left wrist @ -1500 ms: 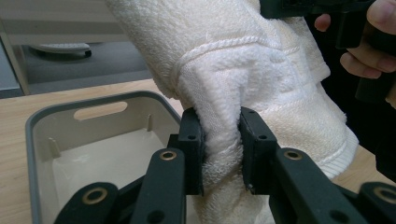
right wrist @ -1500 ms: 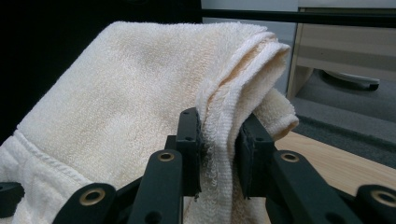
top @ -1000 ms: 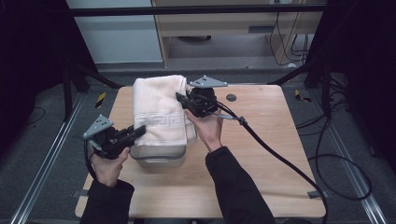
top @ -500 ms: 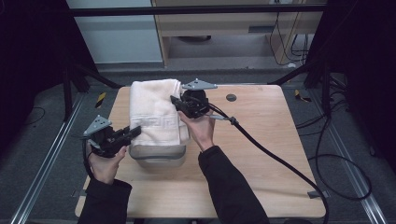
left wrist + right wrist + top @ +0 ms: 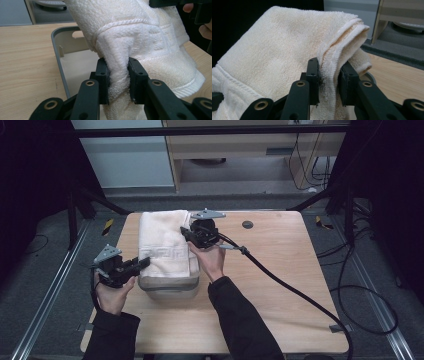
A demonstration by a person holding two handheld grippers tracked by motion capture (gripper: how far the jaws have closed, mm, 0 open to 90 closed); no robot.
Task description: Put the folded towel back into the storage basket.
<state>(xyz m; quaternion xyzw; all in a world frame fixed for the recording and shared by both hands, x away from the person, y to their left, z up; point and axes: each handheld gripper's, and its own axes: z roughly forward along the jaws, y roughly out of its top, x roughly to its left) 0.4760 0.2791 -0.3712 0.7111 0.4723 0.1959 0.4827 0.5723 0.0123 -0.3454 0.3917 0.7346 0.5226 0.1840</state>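
Wooden table (image 5: 280,285): folded white towel (image 5: 162,245) pinched by both tongs.

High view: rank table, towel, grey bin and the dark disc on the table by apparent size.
1. table
2. towel
3. grey bin, mostly hidden under the towel, so its rank is unsure
4. dark disc

The high view was dim around its edges, the floor and both sides falling into near black, while the bench (image 5: 280,285) was evenly lit from above with only soft shadows. The picture was slightly soft throughout. In both gripper views the towel (image 5: 140,40) was bright and sharp, its weave clear, without glare. The background in the right gripper view was dark at left and blurred at far right.
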